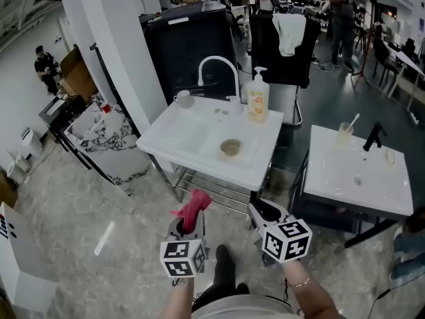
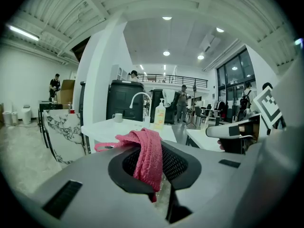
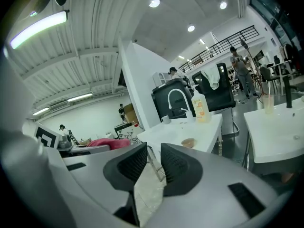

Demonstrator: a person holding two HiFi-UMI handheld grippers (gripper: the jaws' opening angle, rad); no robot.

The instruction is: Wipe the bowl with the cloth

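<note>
Closest to us, the left gripper (image 2: 153, 175) was pressed together on the pink cloth (image 2: 148, 151), which hung folded between the pads and bunched out over the top of the jaws. Beside it on our right, the right gripper (image 3: 154, 163) stood with its jaws spread and nothing between them; only the floor showed through the gap. Both grippers were held low in front of us over the pale marbled floor (image 1: 80, 211), well short of the white sink table (image 1: 179, 138). The bowl (image 1: 230, 147), small and brownish, sat in the basin of that table, apart from both grippers and from the cloth. At the back edge of the table rose a curved white faucet (image 1: 216, 57), with a soap bottle (image 1: 257, 97) just to its right and a white cup (image 1: 184, 98) to its left. A second white table (image 1: 358, 178) stood off to the right, carrying a black tap (image 1: 374, 137) and a glass with a straw (image 1: 344, 133). To the left a marble-patterned panel (image 1: 109, 145) leaned near a white column, and behind the sink table we saw a black cabinet (image 1: 189, 52) and a dark chair with a pale towel (image 1: 289, 35) draped over it. Several people stood further back in the hall.
</note>
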